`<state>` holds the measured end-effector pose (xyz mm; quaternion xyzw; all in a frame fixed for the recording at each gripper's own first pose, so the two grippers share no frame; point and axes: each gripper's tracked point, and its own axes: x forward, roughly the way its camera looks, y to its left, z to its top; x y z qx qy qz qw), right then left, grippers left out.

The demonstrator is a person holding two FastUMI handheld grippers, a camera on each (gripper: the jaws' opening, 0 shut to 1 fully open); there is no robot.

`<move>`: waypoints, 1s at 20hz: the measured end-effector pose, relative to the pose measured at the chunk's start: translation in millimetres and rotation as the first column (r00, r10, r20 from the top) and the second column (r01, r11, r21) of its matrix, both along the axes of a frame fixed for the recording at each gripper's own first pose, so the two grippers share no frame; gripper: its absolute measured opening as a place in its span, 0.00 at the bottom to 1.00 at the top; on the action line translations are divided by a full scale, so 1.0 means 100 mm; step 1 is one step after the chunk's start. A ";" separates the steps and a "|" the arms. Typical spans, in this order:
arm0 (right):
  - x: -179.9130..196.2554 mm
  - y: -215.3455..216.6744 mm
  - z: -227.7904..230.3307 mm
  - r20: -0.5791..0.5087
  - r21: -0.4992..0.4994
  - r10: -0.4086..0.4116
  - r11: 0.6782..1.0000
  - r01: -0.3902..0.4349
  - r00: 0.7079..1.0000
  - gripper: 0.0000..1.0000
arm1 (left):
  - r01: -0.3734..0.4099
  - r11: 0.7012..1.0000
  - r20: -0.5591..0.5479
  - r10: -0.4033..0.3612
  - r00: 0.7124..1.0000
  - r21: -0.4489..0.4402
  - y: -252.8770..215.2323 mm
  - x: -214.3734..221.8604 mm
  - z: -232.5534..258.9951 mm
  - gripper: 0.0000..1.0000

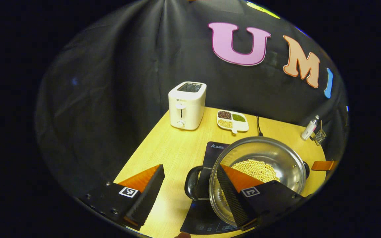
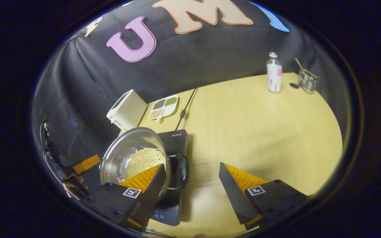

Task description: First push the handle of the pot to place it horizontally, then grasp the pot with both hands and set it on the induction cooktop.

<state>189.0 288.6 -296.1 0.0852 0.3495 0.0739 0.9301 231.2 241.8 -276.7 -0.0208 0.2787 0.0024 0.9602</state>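
While both grippers stand wide apart, one steel pot of pale beans sits on one black induction cooktop.
Left gripper straddles the pot's near black handle at 6 o'clock, gripping nothing; right gripper straddles the other handle, empty too. On the counter: one toaster at 11 o'clock, one sectioned dish, one bottle, one glass.

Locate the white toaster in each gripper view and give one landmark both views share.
Left gripper view: toaster stands upper centre, at the table's far edge, left of the bean dish.
Right gripper view: toaster sits left of centre, beyond the pot.
Shared landmark: the bean dish, right beside the toaster in both.
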 end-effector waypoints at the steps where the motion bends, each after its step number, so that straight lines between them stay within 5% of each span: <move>1: -0.02 -0.05 0.09 0.019 -0.011 -0.005 1.000 0.005 1.000 0.92 | -0.005 1.000 0.015 0.005 1.000 -0.002 0.00 -0.03 0.05 0.97; 12: -0.33 -0.67 1.10 0.232 -0.022 -0.004 1.000 0.009 0.973 1.00 | -0.075 0.996 0.168 0.065 0.984 0.052 -0.40 -0.60 0.91 0.97; 20: -0.63 -1.54 2.01 0.406 -0.088 0.029 0.996 0.007 0.913 1.00 | -0.133 0.990 0.361 0.110 0.926 0.039 -1.35 -1.23 1.94 0.96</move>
